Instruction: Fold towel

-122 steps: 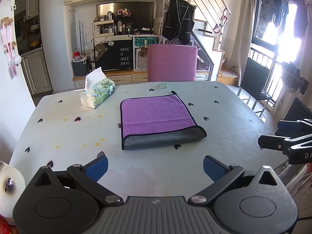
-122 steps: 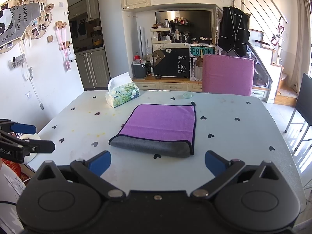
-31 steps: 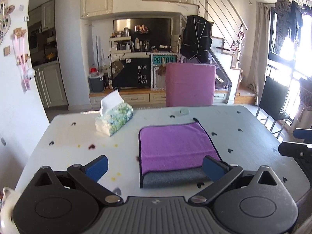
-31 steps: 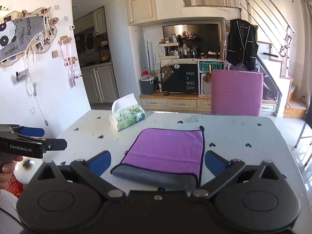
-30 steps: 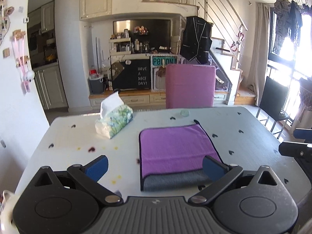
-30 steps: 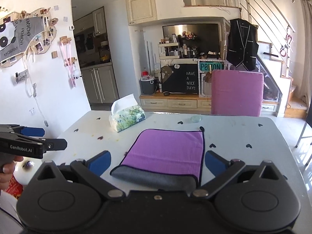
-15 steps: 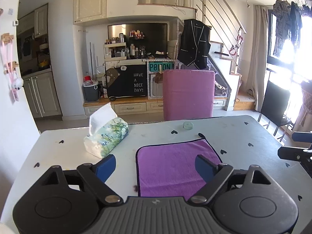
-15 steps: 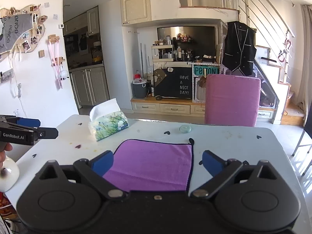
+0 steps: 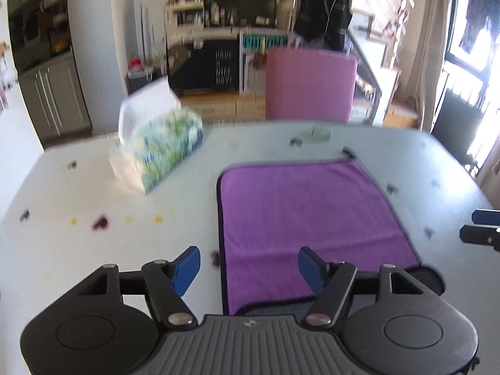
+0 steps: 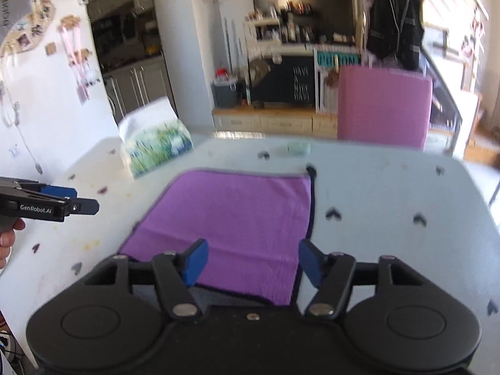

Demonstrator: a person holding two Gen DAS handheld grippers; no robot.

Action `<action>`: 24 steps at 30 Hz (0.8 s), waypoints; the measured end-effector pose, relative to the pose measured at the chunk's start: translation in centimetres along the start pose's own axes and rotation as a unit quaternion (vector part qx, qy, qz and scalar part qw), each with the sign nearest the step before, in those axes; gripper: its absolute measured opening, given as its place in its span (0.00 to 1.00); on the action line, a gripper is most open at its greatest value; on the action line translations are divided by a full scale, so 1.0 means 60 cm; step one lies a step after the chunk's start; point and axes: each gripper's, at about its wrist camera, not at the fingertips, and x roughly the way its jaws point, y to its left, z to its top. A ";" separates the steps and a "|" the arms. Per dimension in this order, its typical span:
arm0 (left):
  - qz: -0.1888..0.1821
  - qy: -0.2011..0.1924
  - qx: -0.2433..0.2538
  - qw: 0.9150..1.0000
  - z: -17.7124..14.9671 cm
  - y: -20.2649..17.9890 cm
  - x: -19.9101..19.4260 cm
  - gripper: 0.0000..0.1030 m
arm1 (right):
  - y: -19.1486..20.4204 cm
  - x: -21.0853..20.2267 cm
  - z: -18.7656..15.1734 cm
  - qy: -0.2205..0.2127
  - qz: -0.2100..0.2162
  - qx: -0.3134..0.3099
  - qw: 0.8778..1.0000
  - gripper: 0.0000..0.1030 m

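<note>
1. Now both tools have come in low over the near edge of the purple towel [image 9: 306, 215], which lies flat mid-counter [image 9: 62, 250]; a second ago they hung further back.
2. Left tool [image 9: 248, 265] has narrowed its spread blue pads and straddles the near left corner, holding nothing; right tool [image 10: 251, 261] is likewise spread over the near right part, empty.
3. That suggests a grasp for the next fold is close.
4. Tissue pack [image 9: 156, 153] sits near the far left corner, and a small disc [image 10: 298, 148] beyond; neither blocks the fold.
</note>
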 end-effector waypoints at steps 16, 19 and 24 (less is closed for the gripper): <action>-0.040 0.139 -0.045 0.988 -0.032 0.044 0.104 0.57 | -0.054 0.115 -0.047 0.126 0.043 0.070 0.989 0.36; -0.050 0.162 -0.058 0.984 -0.036 0.048 0.115 0.53 | -0.064 0.128 -0.051 0.143 0.047 0.091 0.984 0.36; -0.052 0.181 -0.061 0.980 -0.040 0.048 0.125 0.48 | -0.077 0.138 -0.057 0.159 0.060 0.119 0.978 0.35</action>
